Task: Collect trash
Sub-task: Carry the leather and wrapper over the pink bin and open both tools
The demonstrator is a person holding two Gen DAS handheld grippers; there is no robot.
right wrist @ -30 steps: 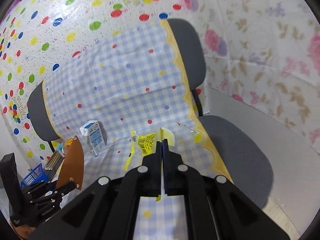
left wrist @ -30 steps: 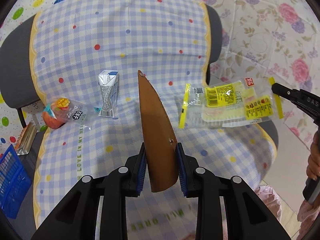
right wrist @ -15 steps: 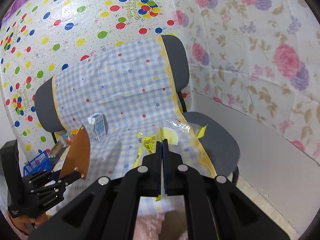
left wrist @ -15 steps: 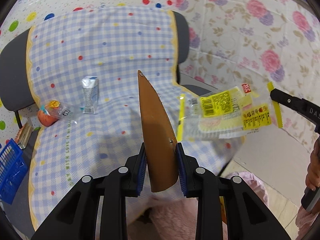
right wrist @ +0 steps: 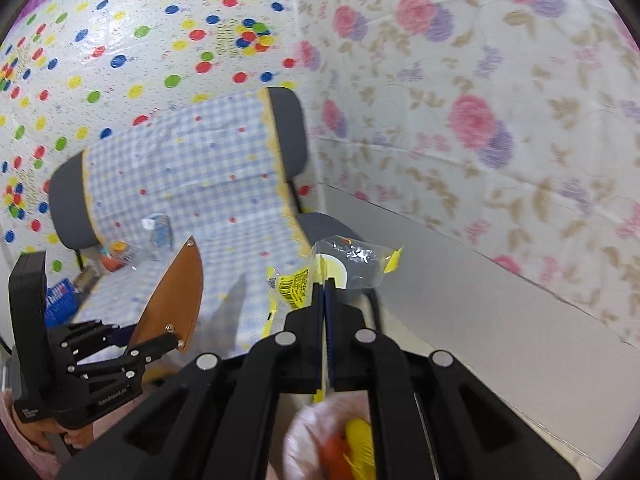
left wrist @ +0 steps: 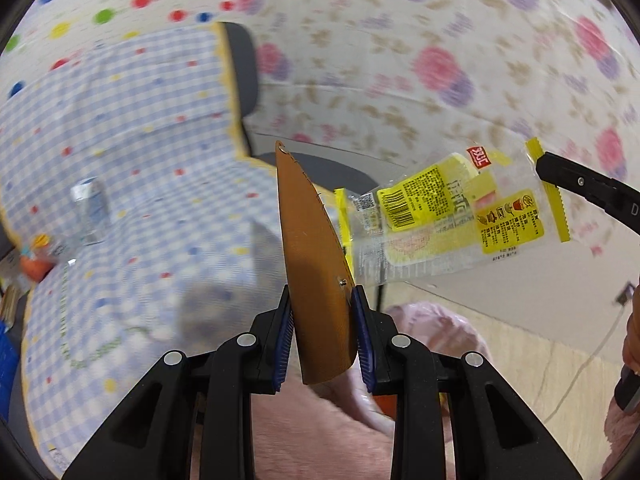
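The right gripper (right wrist: 323, 288) has its fingers pressed together on one sealed end of a clear-and-yellow snack wrapper (left wrist: 440, 216), so the thin crinkly film hangs out flat in the air, clear of the chair's front right edge rather than lying on it. Pinching the crimped seam makes sense — it is the stiffest part of a limp plastic sleeve. The left gripper (left wrist: 324, 336) is clamped on the wide end of a brown leather-like sheath (left wrist: 312, 264), smooth, stitched along one edge, tapering to a rounded point; held upright by its base it stays out of the way, though why it is being carried I cannot tell. Below the right gripper sits a pale pink bag (right wrist: 340, 440) with orange and yellow scraps inside — probably where the wrapper goes. Still on the checked blue cloth (left wrist: 140, 140) over the chair seat, near its left edge, lie a small carton (left wrist: 91, 216) and an orange-filled packet (left wrist: 36, 260), both blurred
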